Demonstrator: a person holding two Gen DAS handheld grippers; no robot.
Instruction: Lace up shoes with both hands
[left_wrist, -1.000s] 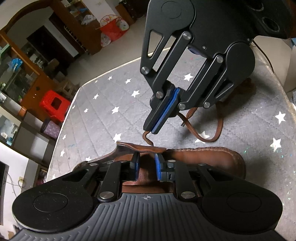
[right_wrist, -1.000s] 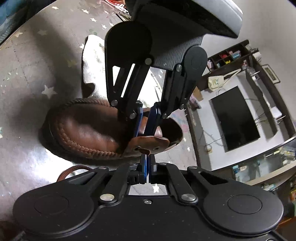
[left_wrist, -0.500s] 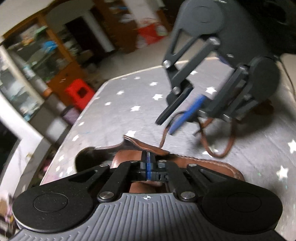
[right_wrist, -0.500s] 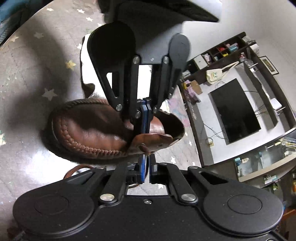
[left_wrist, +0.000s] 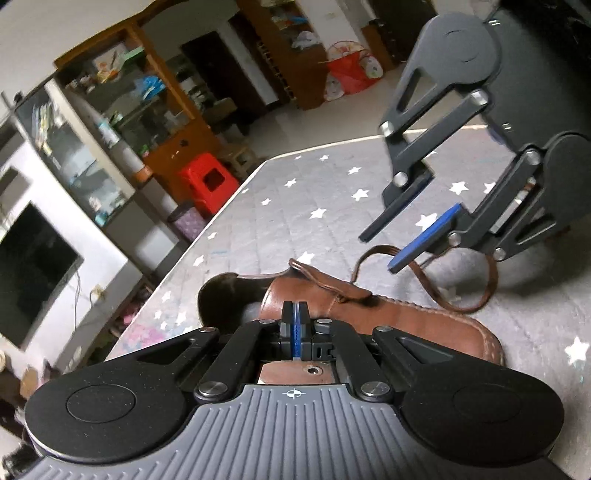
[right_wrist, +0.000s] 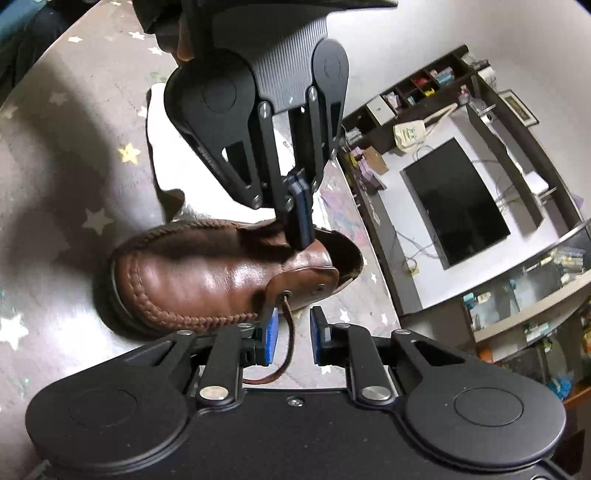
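Note:
A brown leather shoe (right_wrist: 207, 280) lies on the grey star-print cloth (left_wrist: 303, 206). It also shows in the left wrist view (left_wrist: 417, 321). A brown lace (right_wrist: 288, 332) runs out of an eyelet on the near flap and down between my right gripper's pads. My right gripper (right_wrist: 291, 341) is open, just in front of that flap; it also shows in the left wrist view (left_wrist: 380, 251). My left gripper (left_wrist: 294, 314) is shut, its tips at the shoe's far flap; it also shows in the right wrist view (right_wrist: 301, 236). I cannot tell whether it pinches lace or leather. The lace loops on the cloth (left_wrist: 484, 291).
The table edge (left_wrist: 207, 229) runs along the left of the left wrist view. Beyond it are a red stool (left_wrist: 208, 181), wooden shelves and a dark TV (right_wrist: 458, 199). A white cloth (right_wrist: 162, 158) lies behind the shoe.
My left gripper went from open to shut at the shoe's flap. My right gripper opened, let go of the lace and drew back from the shoe.

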